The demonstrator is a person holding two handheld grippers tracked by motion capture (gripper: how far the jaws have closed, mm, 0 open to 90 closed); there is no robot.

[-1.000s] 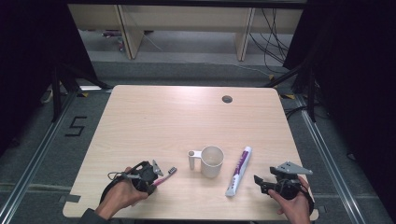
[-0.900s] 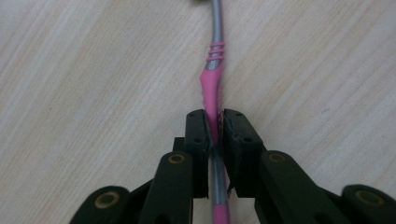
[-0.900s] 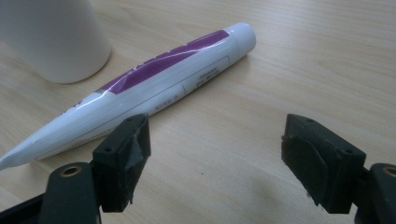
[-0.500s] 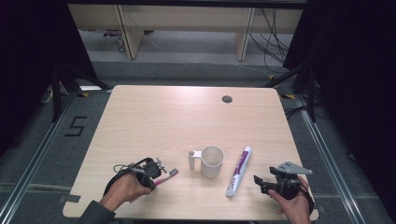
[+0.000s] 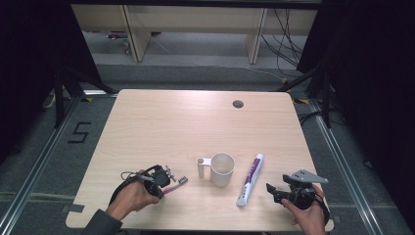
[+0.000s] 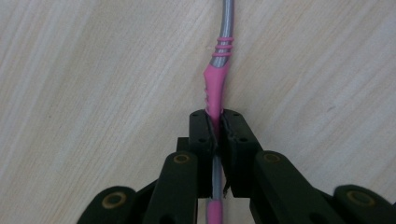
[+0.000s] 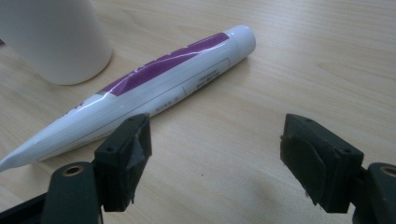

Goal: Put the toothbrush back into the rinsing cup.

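Near the table's (image 5: pixel 147 122) front edge, toward its left corner, the left gripper (image 6: pixel 214 125) pinches the pink-and-grey toothbrush (image 6: pixel 215 81); its head is cut off in the left gripper view. By the front right corner, the right gripper (image 7: pixel 215 156) stands spread just beside the toothpaste tube (image 7: pixel 140 88), not touching it. The white mug (image 5: pixel 221 169) sits between them.

The left gripper (image 5: pixel 169 182) sits low, left of the white cup (image 5: pixel 221 169), with its jaws squeezed tight on the pink toothbrush (image 6: pixel 214 88). The right gripper (image 7: pixel 215 149) sits right of the cup, jaws wide apart and holding nothing. A hand holds each gripper.
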